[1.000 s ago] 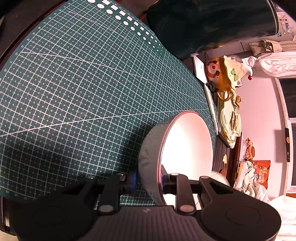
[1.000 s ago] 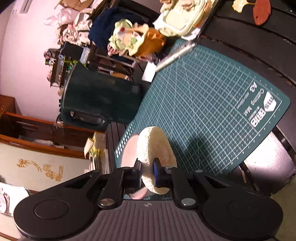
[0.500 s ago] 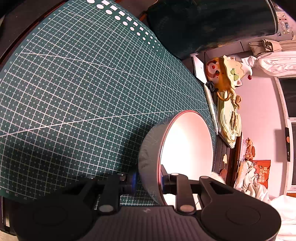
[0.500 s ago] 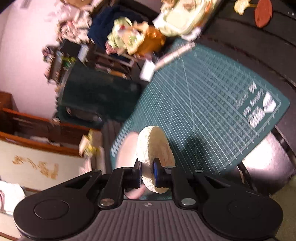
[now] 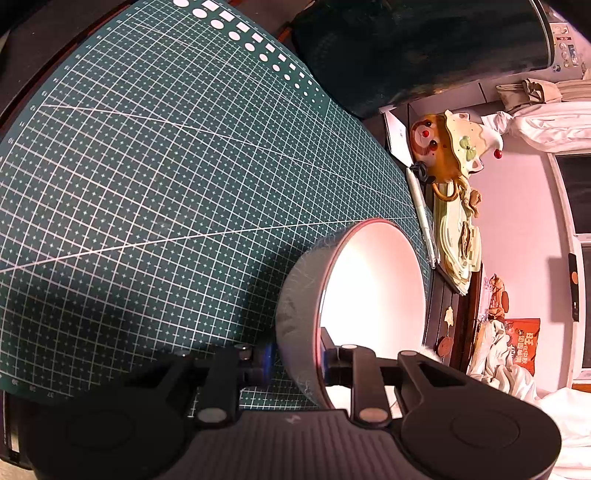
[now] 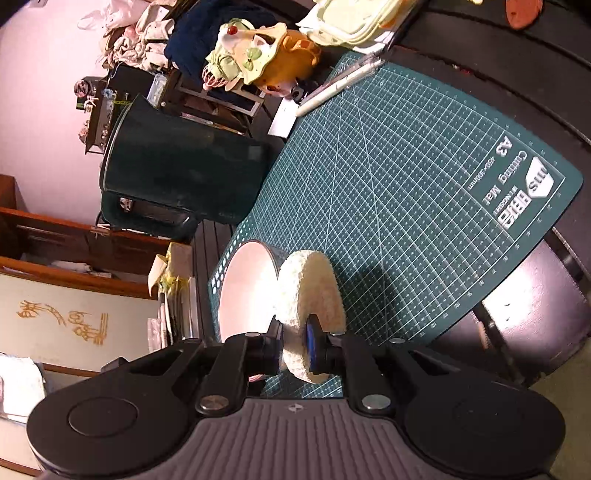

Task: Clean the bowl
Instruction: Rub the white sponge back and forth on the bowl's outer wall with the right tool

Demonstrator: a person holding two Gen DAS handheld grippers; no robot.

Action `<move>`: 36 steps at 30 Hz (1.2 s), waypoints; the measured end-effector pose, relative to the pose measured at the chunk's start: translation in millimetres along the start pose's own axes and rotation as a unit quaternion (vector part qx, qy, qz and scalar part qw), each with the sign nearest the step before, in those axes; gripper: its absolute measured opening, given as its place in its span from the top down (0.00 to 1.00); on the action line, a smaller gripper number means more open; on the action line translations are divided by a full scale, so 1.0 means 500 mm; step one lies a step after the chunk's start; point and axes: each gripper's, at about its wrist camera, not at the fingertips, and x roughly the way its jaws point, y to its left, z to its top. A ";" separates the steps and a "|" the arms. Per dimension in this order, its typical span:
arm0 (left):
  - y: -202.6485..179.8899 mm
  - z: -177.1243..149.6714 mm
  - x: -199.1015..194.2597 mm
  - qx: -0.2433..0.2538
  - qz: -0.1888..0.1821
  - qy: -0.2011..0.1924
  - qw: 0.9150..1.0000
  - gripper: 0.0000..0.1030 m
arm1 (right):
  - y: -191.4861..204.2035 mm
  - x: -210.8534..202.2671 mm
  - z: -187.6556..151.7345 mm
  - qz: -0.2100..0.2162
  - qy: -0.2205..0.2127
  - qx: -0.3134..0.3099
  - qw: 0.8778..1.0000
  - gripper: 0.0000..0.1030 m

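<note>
A bowl [image 5: 369, 288], grey outside and white inside with a pinkish rim, sits over the green cutting mat [image 5: 166, 166]. My left gripper [image 5: 297, 363] is shut on its rim, one finger outside the wall and one inside. In the right wrist view the bowl [image 6: 245, 288] shows as a pale disc just left of a round cream sponge pad [image 6: 308, 299]. My right gripper [image 6: 293, 349] is shut on that sponge, which stands upright beside the bowl's rim. Whether the sponge touches the bowl I cannot tell.
A large dark green jug [image 6: 177, 173] stands at the mat's far edge. A pen [image 6: 338, 86], a clown figurine [image 6: 258, 55] and stacked pale lids [image 6: 354, 22] lie beyond the mat [image 6: 406, 177]. Dark table [image 6: 535, 325] surrounds it.
The left gripper and bowl have stayed put. The right wrist view shifted slightly and blurred midway; the sponge stays gripped beside the bowl.
</note>
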 end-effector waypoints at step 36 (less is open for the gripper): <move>-0.004 -0.004 -0.002 -0.002 -0.002 0.000 1.000 0.77 | -0.015 0.017 0.002 0.004 0.014 0.003 1.000 0.88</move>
